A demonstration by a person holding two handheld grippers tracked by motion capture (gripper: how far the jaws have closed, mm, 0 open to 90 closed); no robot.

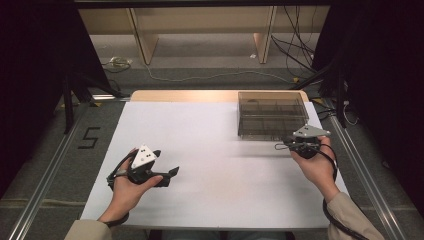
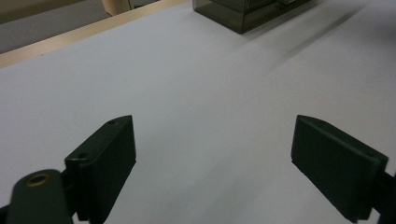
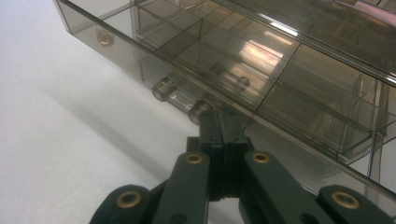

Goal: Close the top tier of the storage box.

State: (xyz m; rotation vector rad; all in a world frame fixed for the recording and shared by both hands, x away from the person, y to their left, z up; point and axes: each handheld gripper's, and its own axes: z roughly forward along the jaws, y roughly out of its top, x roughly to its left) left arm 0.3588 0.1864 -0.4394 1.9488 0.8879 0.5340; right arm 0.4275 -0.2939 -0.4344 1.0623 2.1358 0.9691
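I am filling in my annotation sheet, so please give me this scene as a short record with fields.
surface: white table top
object: smoky clear drawer box, far right part of the table
box inside: divided compartments, contents not clear
left gripper: jaws wide apart, nothing between them, above bare table
right gripper: jaws together, tips at the clear handle on the drawer front
grip on handle: cannot tell

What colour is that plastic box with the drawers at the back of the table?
The see-through plastic drawer box is smoky grey-brown, with clear round knobs; the right gripper view shows it best.
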